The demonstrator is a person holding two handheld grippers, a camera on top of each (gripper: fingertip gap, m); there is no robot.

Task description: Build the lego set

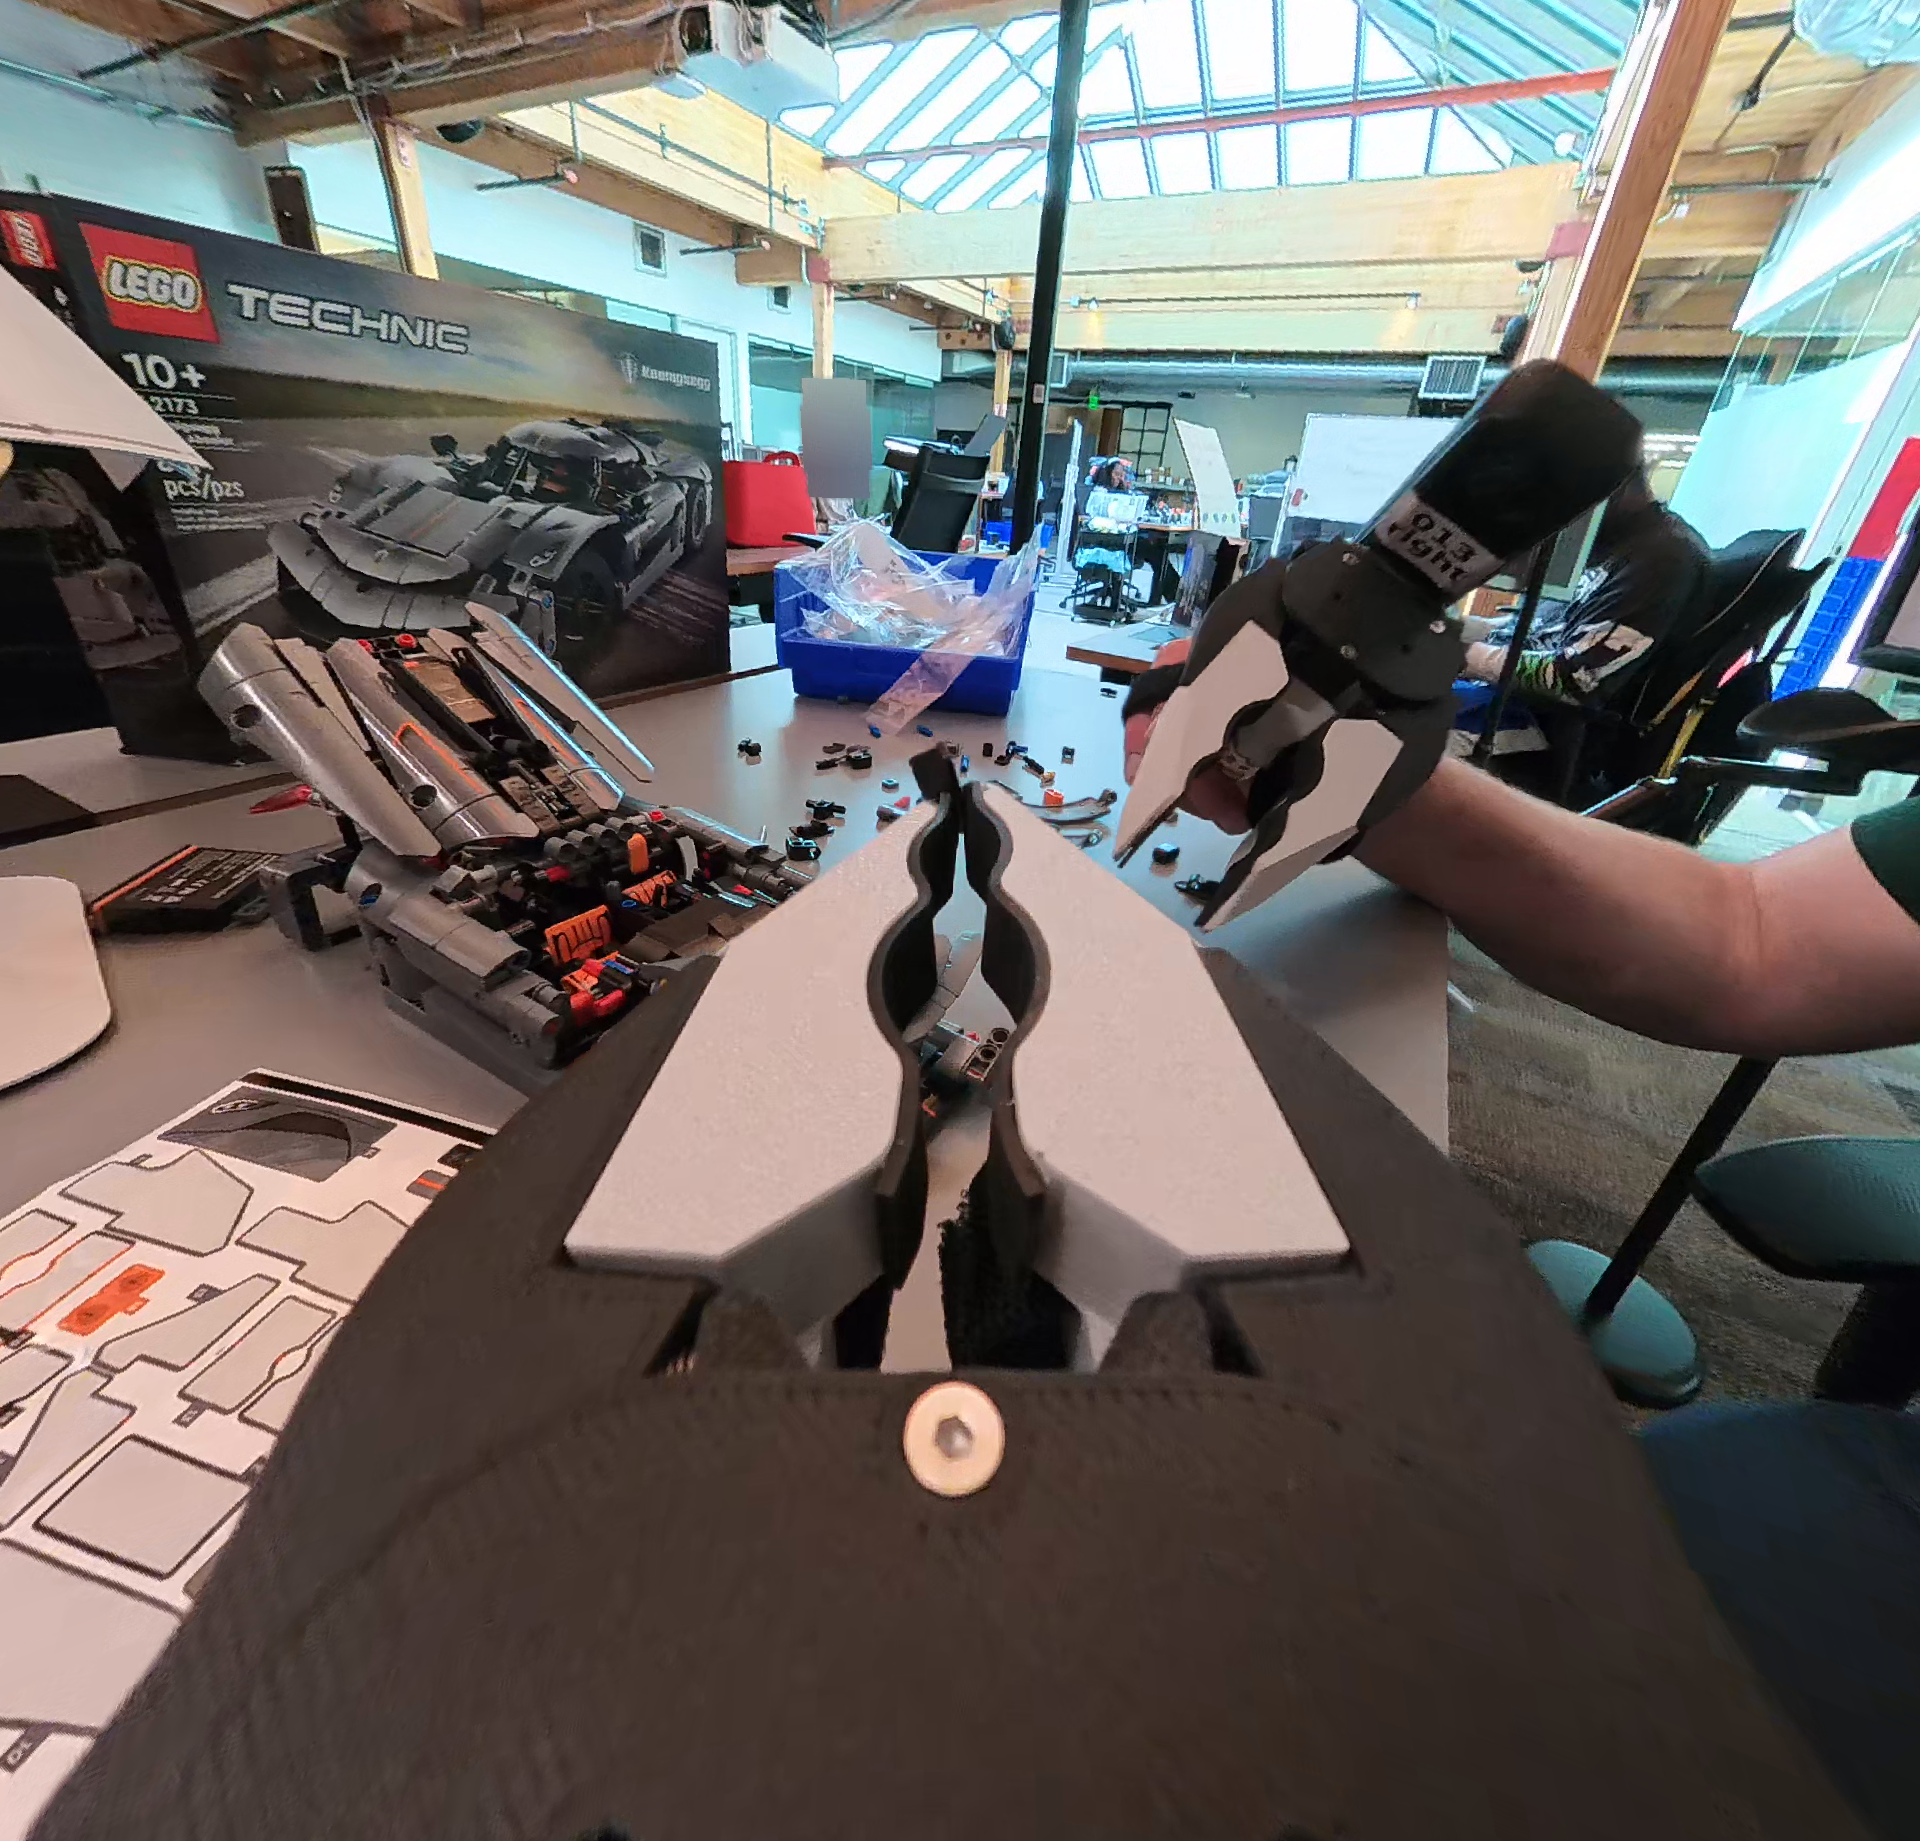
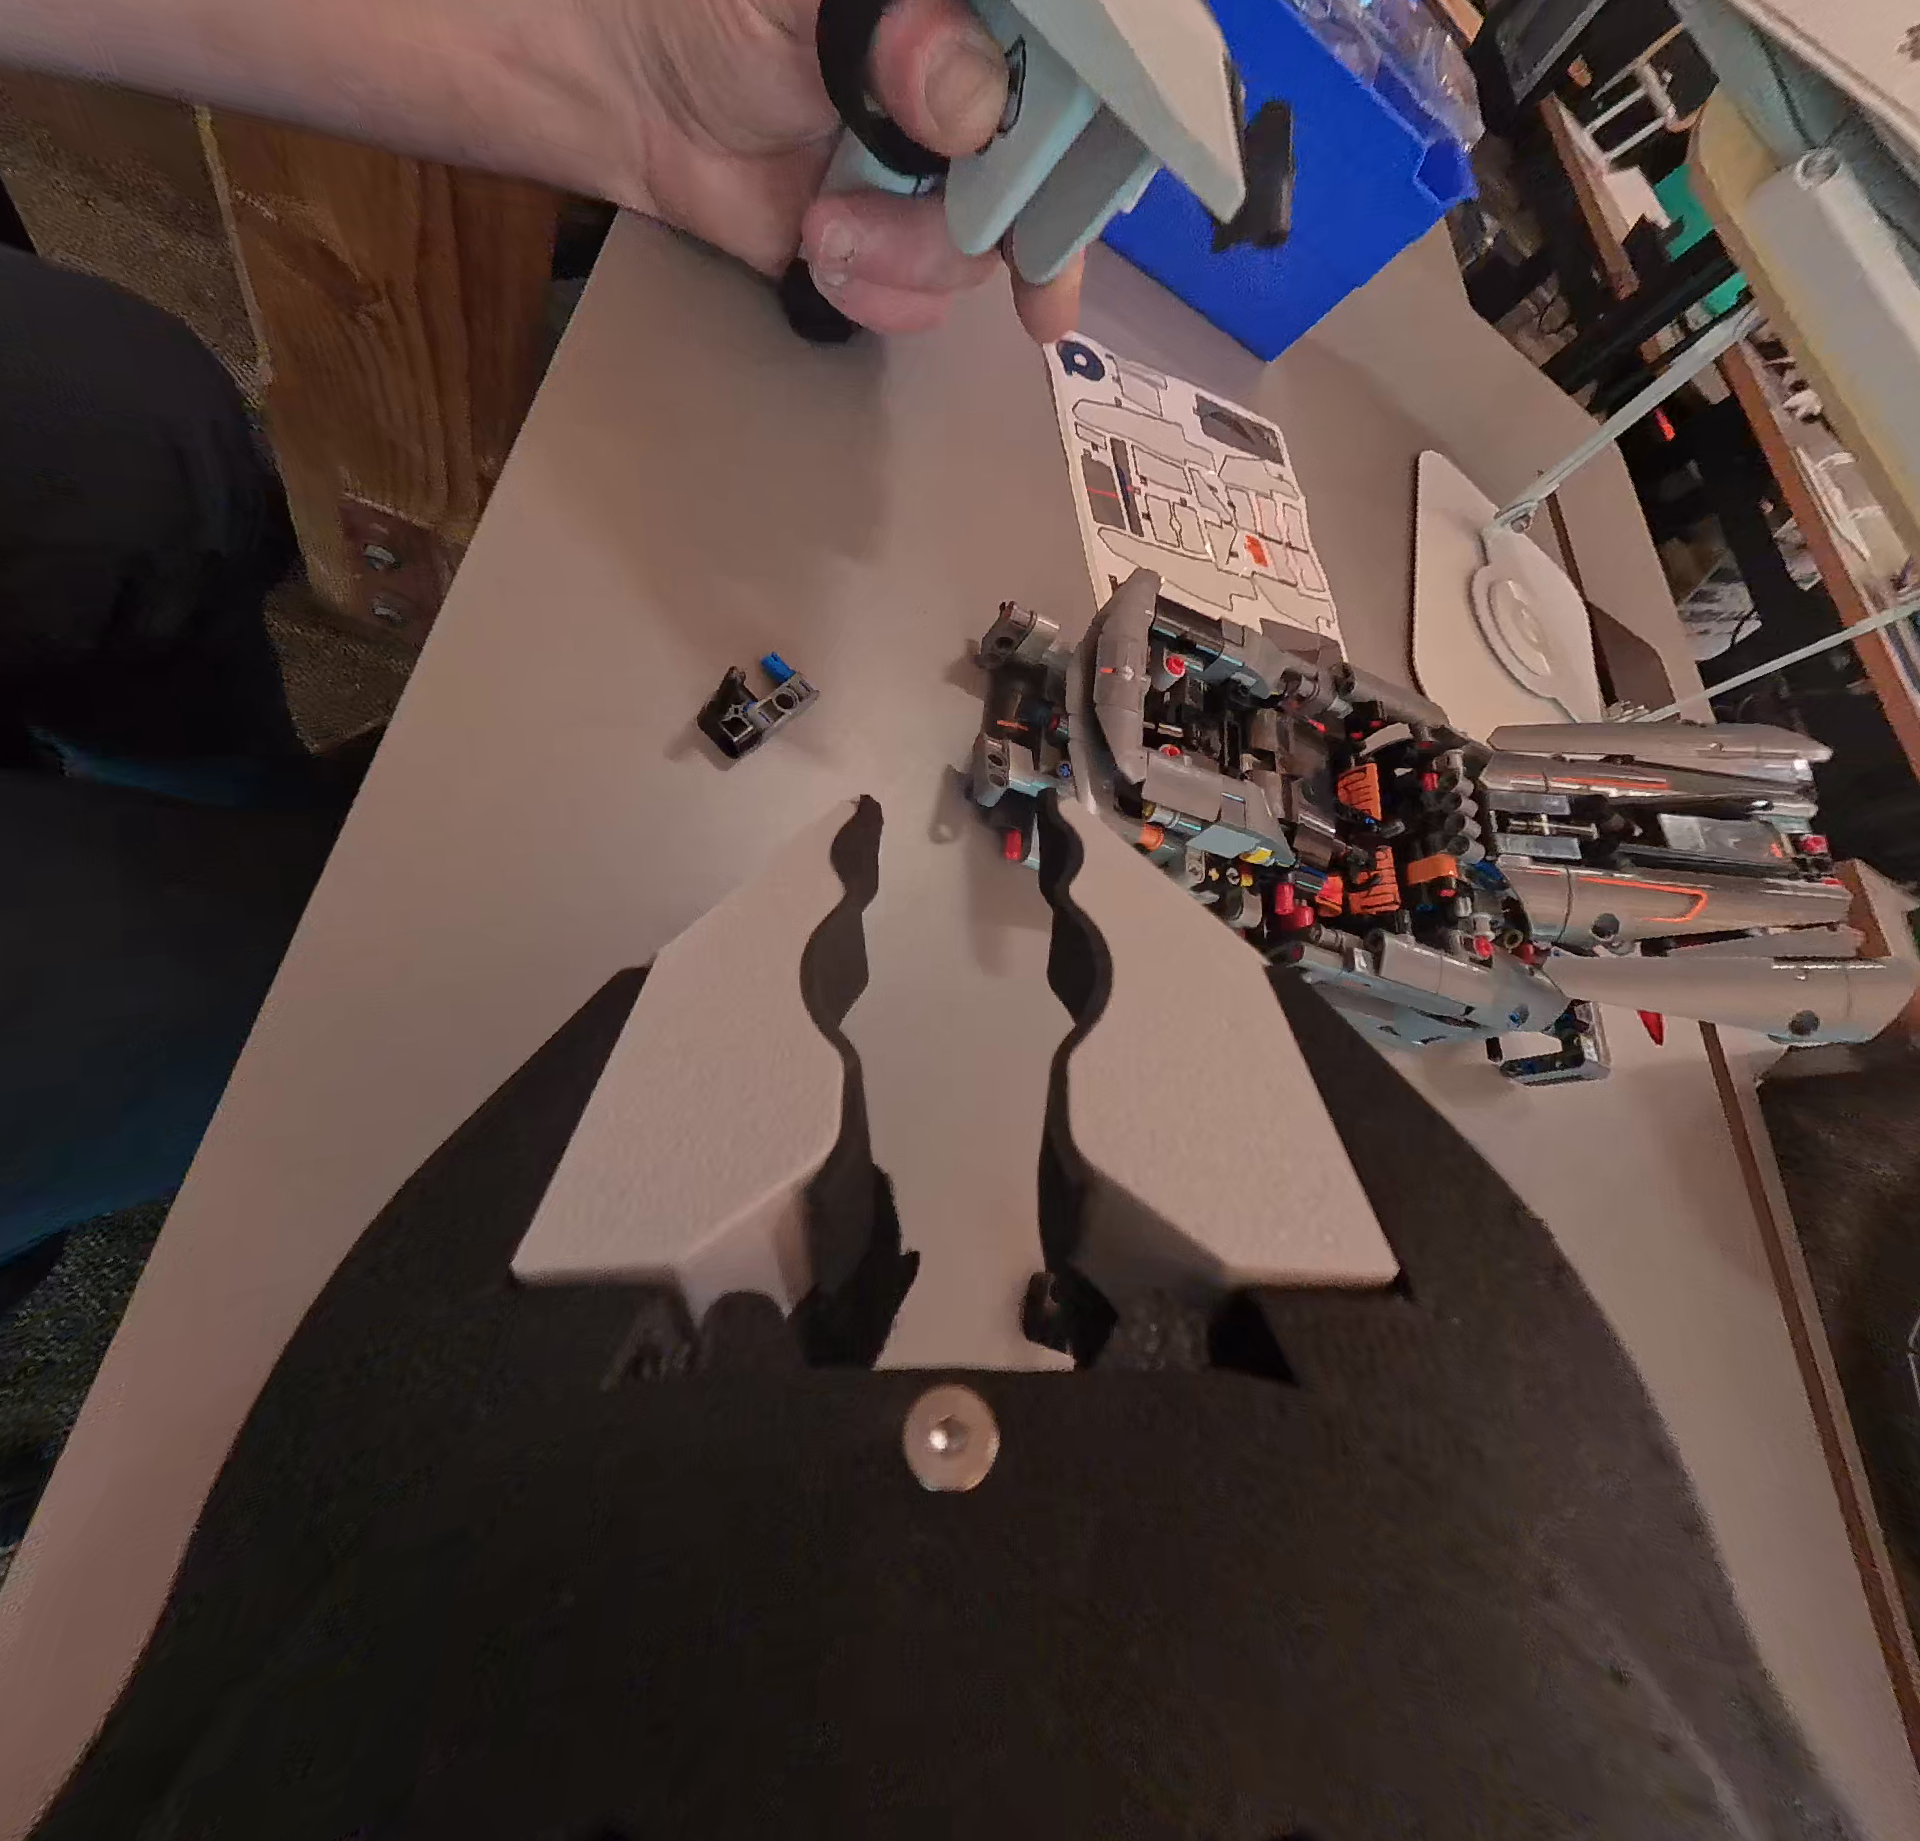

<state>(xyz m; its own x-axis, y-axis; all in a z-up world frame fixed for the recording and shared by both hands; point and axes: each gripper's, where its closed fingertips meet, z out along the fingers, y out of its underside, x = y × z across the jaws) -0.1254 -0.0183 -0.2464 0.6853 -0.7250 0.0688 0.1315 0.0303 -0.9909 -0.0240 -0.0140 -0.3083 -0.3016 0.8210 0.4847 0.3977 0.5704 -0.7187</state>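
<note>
Left wrist view low, level across table (image 1: 1340, 970); right wrist view steeply downward; shared: half-built car (image 1: 499, 835).

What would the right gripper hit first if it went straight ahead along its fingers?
Probably bare table: the open right gripper points between the small black-and-grey lego piece and the nose of the partly built lego car. Depth is unclear.

The half-built grey car (image 2: 1455, 856) lay on the table with its black, orange and red innards open and its long silver panels tilted up at one end. A small black and grey piece (image 2: 753, 711) with a blue peg lay apart from it, and tiny loose parts (image 1: 883, 763) were scattered beyond.
</note>
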